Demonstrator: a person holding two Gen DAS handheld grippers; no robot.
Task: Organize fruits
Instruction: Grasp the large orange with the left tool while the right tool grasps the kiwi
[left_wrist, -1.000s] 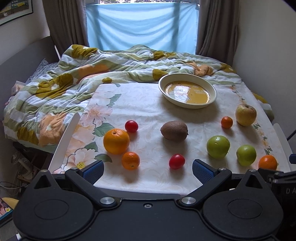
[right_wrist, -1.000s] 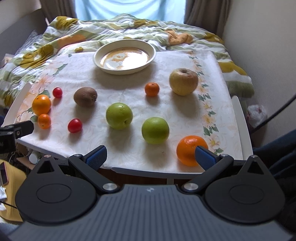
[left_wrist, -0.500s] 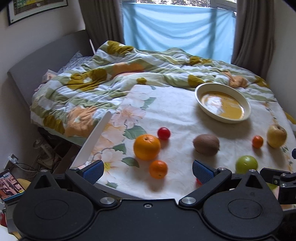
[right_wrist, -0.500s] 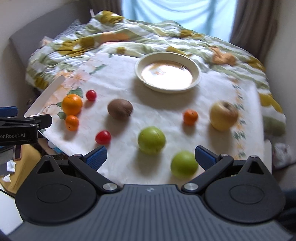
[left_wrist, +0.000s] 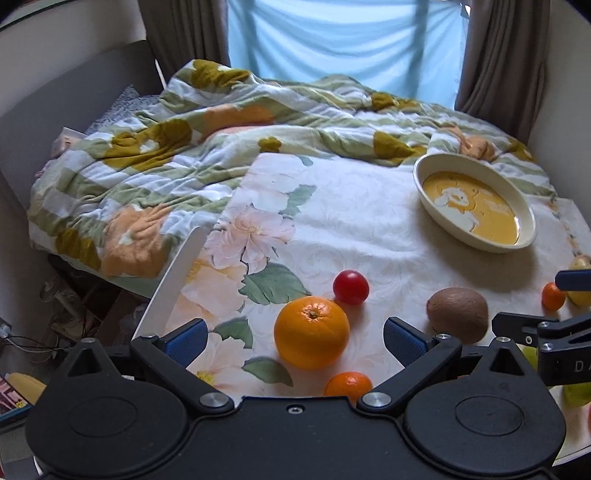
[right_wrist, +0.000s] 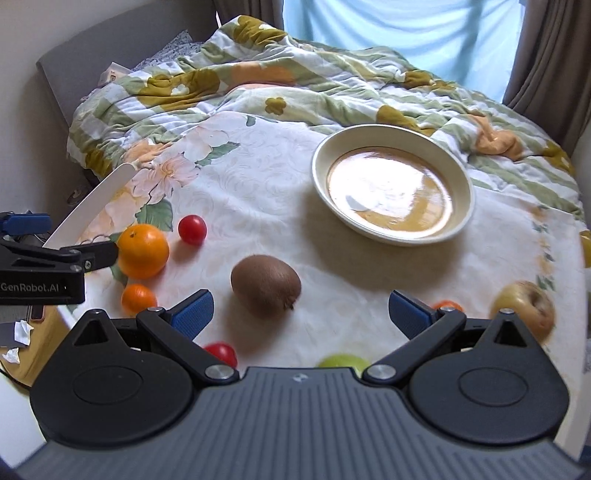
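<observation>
Floral tablecloth (left_wrist: 354, 206) lies bare between bowl (right_wrist: 466, 206) and orange (left_wrist: 312, 332).

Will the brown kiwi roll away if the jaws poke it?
Probably a little. The kiwi is egg-shaped and lies on its side on the flat tablecloth, so it would likely wobble rather than roll far. Its fuzzy skin should grip well.

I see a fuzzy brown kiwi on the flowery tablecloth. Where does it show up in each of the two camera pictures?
Left wrist view: the fuzzy brown kiwi lies low on the right, just past the right finger of the open left tool.
Right wrist view: the kiwi sits just left of centre, between the fingers of the open right tool.
Shared landmark: the cream oval dish with an orange bottom, farther back, right of the kiwi.
</observation>
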